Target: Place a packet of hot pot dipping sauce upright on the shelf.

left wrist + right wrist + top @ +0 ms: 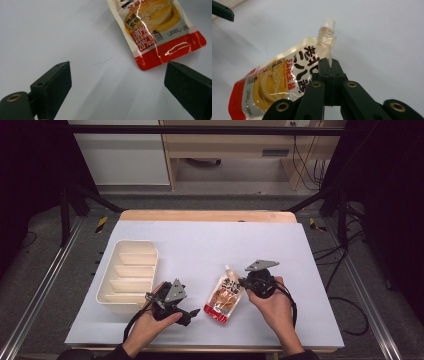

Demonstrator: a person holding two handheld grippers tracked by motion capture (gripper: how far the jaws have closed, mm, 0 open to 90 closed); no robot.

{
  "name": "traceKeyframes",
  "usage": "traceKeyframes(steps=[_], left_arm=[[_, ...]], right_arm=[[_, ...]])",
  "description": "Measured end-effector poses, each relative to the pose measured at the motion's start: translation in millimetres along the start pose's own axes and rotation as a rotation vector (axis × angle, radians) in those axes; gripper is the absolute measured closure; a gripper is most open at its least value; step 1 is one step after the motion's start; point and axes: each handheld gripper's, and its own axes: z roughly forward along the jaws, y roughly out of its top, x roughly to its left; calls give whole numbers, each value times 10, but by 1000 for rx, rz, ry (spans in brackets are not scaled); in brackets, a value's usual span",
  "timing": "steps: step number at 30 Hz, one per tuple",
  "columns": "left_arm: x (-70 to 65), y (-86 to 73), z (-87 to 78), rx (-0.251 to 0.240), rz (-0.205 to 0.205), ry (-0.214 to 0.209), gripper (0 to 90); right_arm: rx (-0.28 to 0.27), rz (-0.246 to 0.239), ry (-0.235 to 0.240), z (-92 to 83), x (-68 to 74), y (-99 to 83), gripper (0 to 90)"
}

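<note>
Pouch (224, 298) of sauce, spouted and printed in red and yellow, is the thing I am working on, and the divided tray (127, 275) serves as my landmark. The pouch sits to the right of the tray, apart from it, on the pale sheet covering the bench (210, 240). My right hand-held gripper (329, 65) has its jaws pressed together on the pouch's top edge just below the white cap (328, 23), so the grasp looks made. From the right gripper view the neck end seems raised while the red bottom end hangs lower; I judge the lift has only begun, since in the high view the pouch lies close to the bench. My left hand-held gripper (117, 80) is spread wide with nothing between its jaws, held between the tray and the pouch, its jaws pointing at the pouch's red bottom edge. The tray's slots all look empty from above. So picking up is done; what remains, I reckon, is carrying the pouch left to the tray and setting it into a compartment.
</note>
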Motion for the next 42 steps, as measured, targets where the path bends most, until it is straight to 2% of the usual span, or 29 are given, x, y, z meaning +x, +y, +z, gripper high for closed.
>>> traceKeyframes(steps=[5, 11, 20, 25, 28, 31, 34, 37, 42], left_arm=[[11, -2, -6, -5, -7, -9, 72], [16, -4, -6, -4, -14, -18, 68], [27, -10, -11, -4, -17, -14, 67], [24, -13, -12, 1, -9, -14, 67], [22, -9, -12, 4, -8, -14, 67], [18, 5, -26, 3, -2, -14, 66], [29, 27, -73, -5, 6, -13, 65], [57, 65, -114, -8, 16, -26, 65], [90, 115, -176, -28, 9, -37, 63]], right_arm=[[11, -50, -8, 29, -56, 227, 900], [-8, -93, -8, -5, -35, 415, 900], [-18, -160, -7, -39, 40, 632, 900], [-29, -180, -10, -48, 64, 716, 900], [-37, -192, -2, -61, 81, 744, 900], [-52, -240, 18, -99, 159, 754, 900], [-68, -259, 38, -155, 217, 734, 900], [-83, -265, 58, -201, 264, 701, 900], [-109, -275, 73, -245, 338, 650, 900]])
